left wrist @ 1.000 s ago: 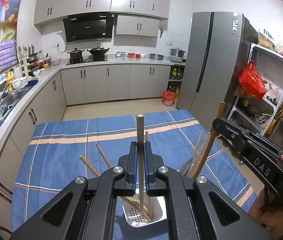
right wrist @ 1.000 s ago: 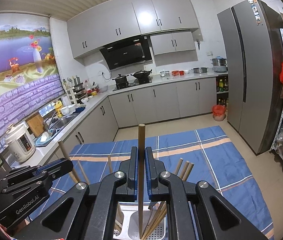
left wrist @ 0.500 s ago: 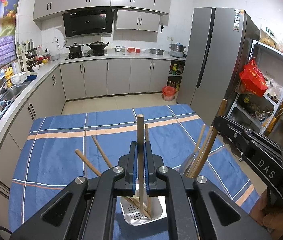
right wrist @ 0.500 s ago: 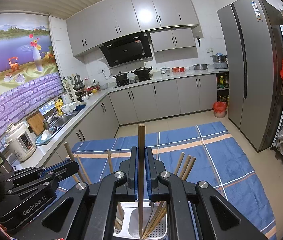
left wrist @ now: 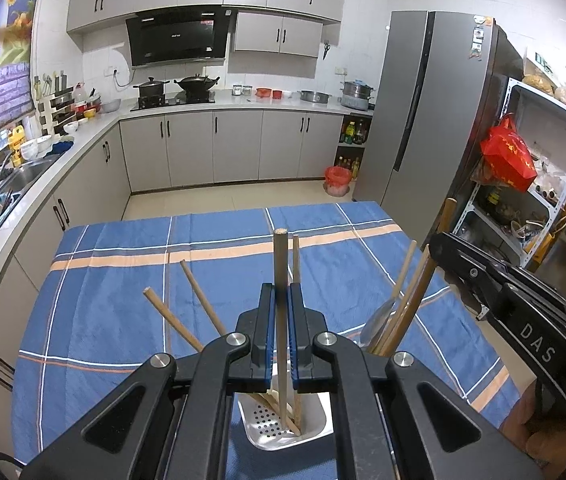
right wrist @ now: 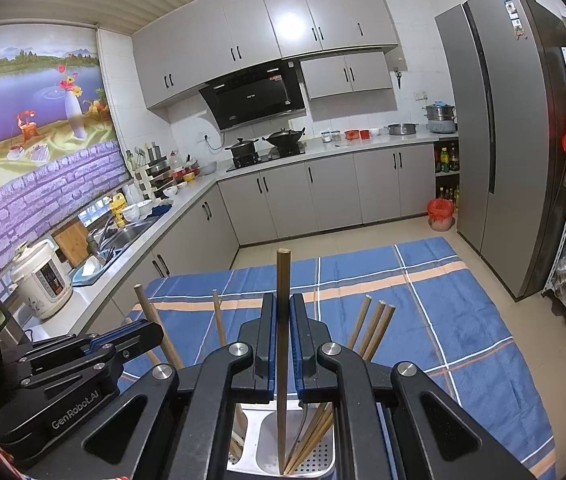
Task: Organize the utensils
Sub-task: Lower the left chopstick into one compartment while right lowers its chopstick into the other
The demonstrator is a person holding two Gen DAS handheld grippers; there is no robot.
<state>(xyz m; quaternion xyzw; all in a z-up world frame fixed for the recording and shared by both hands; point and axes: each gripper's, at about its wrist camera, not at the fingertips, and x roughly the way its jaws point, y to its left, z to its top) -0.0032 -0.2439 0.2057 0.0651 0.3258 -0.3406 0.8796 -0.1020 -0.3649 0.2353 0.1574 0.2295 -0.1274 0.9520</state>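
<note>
You hold 1 chopstick in each gripper, and both sticks stand nearly upright over the metal utensil holder (left wrist: pixel 283 428), which sits close to the near edge of the table (left wrist: pixel 95 320) on its blue checked cloth. The left gripper (left wrist: pixel 281 312) is closed on a light wooden chopstick (left wrist: pixel 279 264), the blue pads pressing its middle, so the lower end already reaches down into the left compartment with the perforated floor. I think you grip it at the middle so that the tip can be steered into the compartment while the top stays free.

The right gripper (right wrist: pixel 281 320) is closed in the same way on a darker chopstick (right wrist: pixel 283 280), and its lower end goes into the right compartment (right wrist: pixel 303 456), beside 3 more dark chopsticks (right wrist: pixel 375 328) that lean to the right. A spoon (left wrist: pixel 379 320) leans with them. The light chopsticks (left wrist: pixel 199 300) lean to the left in the other compartment, so it seems you sort by colour.

Compared with 1 second ago, almost nothing differs: both grips are the same and both sticks stand in the same compartments. Only the left view is tilted a little more downward, so more of the table's far edge and the floor beyond it appears. Neither stick is released yet.
</note>
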